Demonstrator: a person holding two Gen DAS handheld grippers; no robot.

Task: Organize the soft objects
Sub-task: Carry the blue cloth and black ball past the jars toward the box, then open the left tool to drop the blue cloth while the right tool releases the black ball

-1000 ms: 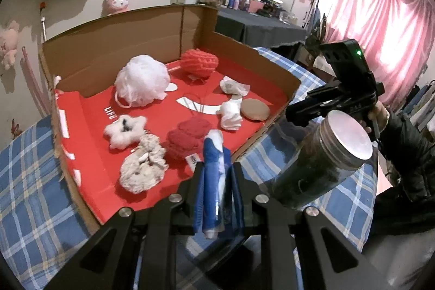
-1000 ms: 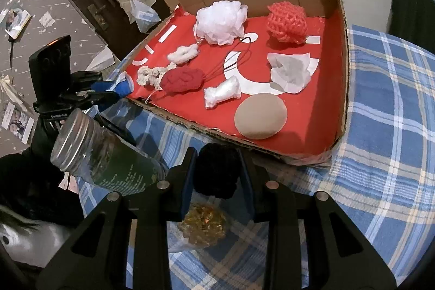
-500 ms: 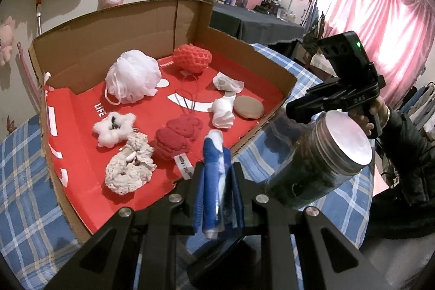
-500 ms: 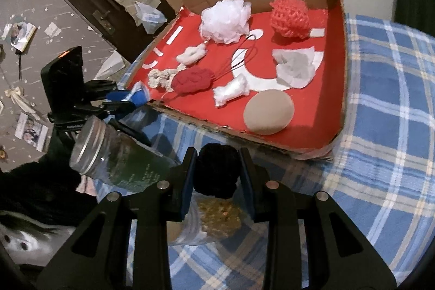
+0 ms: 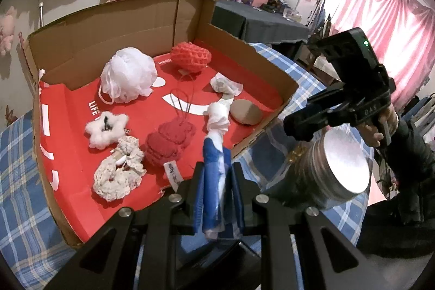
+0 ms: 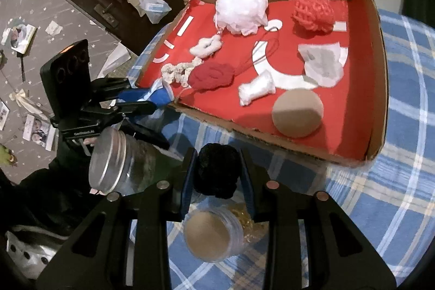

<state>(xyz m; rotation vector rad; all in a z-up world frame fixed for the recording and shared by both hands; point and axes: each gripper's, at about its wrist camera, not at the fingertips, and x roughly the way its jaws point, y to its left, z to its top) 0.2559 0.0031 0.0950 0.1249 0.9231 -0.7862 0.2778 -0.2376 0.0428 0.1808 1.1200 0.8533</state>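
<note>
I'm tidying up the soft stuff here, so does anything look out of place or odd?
Two hard jars sit among the soft things: a metal-lidded glass jar lies tilted on the checked tablecloth beside the cardboard box, and a small tan-lidded jar stands below the right tongs.

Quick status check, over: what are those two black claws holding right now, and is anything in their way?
Left gripper shut on blue-and-white cloth. Right gripper shut on black knitted ball. Both short of red-lined cardboard box. Metal-lidded glass jar between them.
</note>
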